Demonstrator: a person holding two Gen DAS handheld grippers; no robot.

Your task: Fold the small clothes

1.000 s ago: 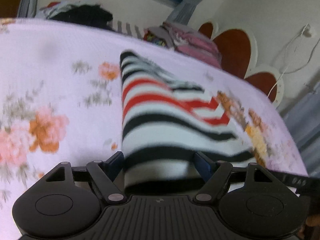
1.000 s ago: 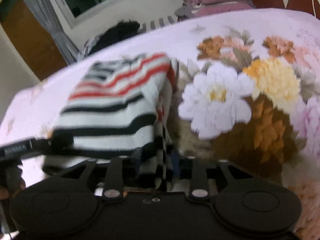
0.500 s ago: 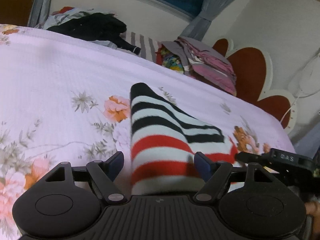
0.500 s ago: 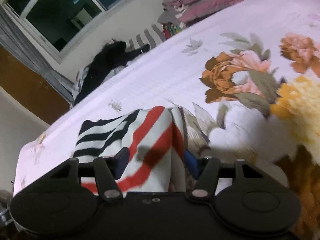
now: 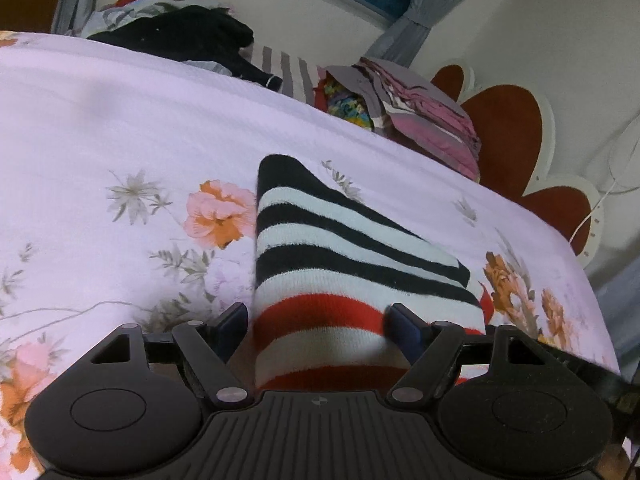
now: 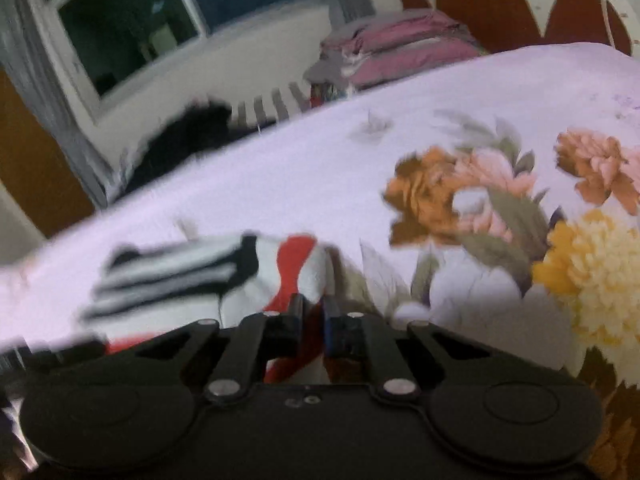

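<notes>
left wrist view: my left hand-held gripper [image 5: 316, 322] is spread wide, the striped sweater [image 5: 352, 264] lying on the bed [image 5: 120, 128] between its fingers, not pinched. my right hand-held gripper [image 6: 311, 316] is pressed nearly together, seemingly nipping the sweater's red edge, though blur makes that unsure. to fold well, i'd keep both corners level and the edge taut. the sweater's long axis runs from 6 toward 11 o'clock.

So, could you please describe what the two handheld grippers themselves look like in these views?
Both the left gripper and right gripper are matte black, with two round discs, angled linkage arms on silver pivot pins, and dark blue fingertip pads. The left body is ribbed. No cables or sleeves show.
</notes>
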